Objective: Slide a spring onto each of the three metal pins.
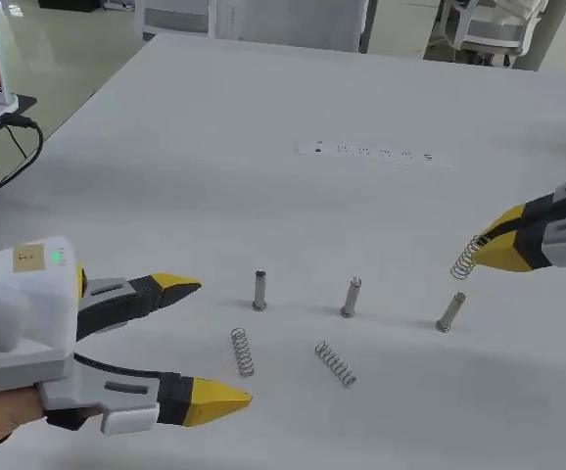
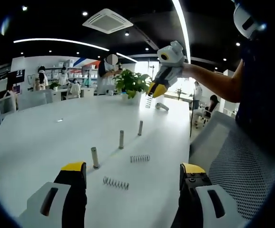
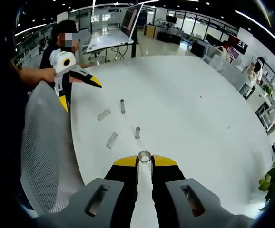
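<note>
Yellow-tipped right gripper (image 1: 489, 247) pinches a small coiled wire spring (image 1: 467, 258) just above the rightmost upright steel pin (image 1: 450, 311), apparently aligning it; left gripper (image 1: 212, 341) hovers, jaws spread.

My left gripper (image 1: 214, 341) and right gripper (image 1: 491, 245) wear yellow tips on black jaws, with pale grey bodies. The spring (image 1: 466, 258) in my right one is silver, like the two loose springs (image 1: 335, 362). The three pins (image 1: 352, 297) are dull grey metal; the table (image 1: 263, 147) is plain white.

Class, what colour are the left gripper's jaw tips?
Yellow, seen best on the left gripper in the head view.
</note>
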